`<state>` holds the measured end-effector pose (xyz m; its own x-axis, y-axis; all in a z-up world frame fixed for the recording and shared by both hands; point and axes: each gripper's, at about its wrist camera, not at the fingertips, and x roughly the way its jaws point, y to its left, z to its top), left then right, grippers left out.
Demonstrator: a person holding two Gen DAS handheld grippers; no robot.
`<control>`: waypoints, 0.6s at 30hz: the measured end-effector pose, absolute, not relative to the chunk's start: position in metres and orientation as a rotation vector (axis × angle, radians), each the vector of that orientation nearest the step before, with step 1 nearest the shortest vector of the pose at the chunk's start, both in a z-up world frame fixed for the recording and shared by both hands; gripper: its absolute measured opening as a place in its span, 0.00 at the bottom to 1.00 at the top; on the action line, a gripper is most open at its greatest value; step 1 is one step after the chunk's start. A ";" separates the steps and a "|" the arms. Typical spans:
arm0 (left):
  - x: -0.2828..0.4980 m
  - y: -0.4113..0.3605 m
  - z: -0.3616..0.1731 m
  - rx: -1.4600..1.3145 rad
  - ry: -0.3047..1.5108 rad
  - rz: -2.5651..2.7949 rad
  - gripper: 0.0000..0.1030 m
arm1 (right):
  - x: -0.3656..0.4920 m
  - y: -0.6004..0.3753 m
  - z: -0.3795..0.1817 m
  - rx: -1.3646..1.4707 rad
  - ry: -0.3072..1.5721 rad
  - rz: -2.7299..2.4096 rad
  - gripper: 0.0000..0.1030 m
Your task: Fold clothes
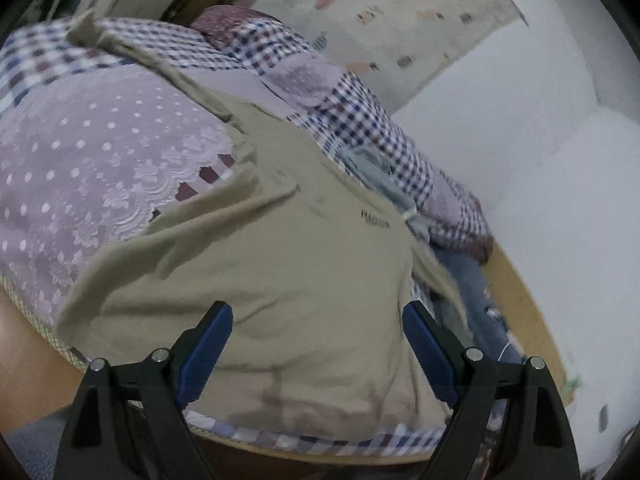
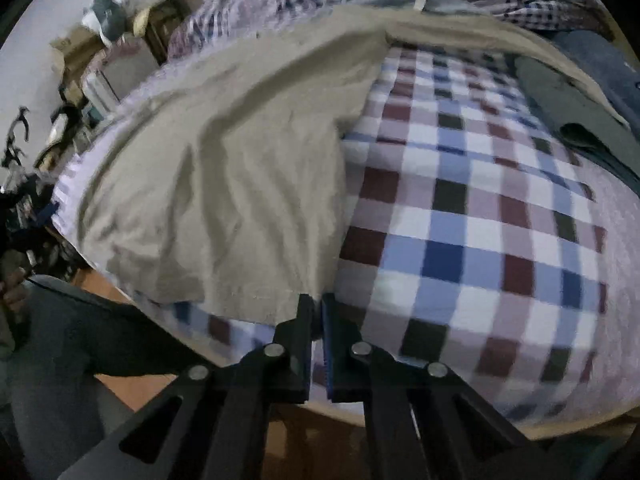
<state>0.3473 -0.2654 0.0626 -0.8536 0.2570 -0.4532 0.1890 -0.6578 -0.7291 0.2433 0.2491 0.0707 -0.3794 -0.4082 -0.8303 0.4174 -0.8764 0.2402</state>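
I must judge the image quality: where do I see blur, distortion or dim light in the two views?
Left wrist view: fisheye bending; the khaki shirt is fairly clear, the jeans are smeared. Right wrist view: dimmer at the lower left, the checked bedcover is blurred near the edges, and the far clutter at the upper left is soft.

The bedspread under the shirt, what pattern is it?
The bedspread has blue, maroon and white checks, clearest in the right wrist view.
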 end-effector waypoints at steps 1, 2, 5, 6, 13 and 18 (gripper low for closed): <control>0.348 -0.270 0.062 -0.822 -1.316 2.692 0.87 | 0.250 0.262 0.079 1.345 -0.044 -2.277 0.02; 0.349 -0.275 0.062 -0.809 -1.345 2.686 0.87 | 0.256 0.277 0.087 1.341 -0.106 -2.292 0.02; 0.350 -0.286 0.060 -0.772 -1.419 2.670 0.87 | 0.266 0.311 0.098 1.362 -0.233 -2.300 0.02; 0.352 -0.289 0.059 -0.761 -1.443 2.666 0.87 | 0.265 0.314 0.096 1.384 -0.240 -2.295 0.02; 0.366 -0.310 0.054 -0.675 -1.594 2.631 0.87 | 0.261 0.311 0.074 1.515 -0.146 -2.311 0.02; 0.378 -0.335 0.047 -0.634 -1.720 2.624 0.87 | 0.256 0.310 0.070 1.533 -0.136 -2.312 0.03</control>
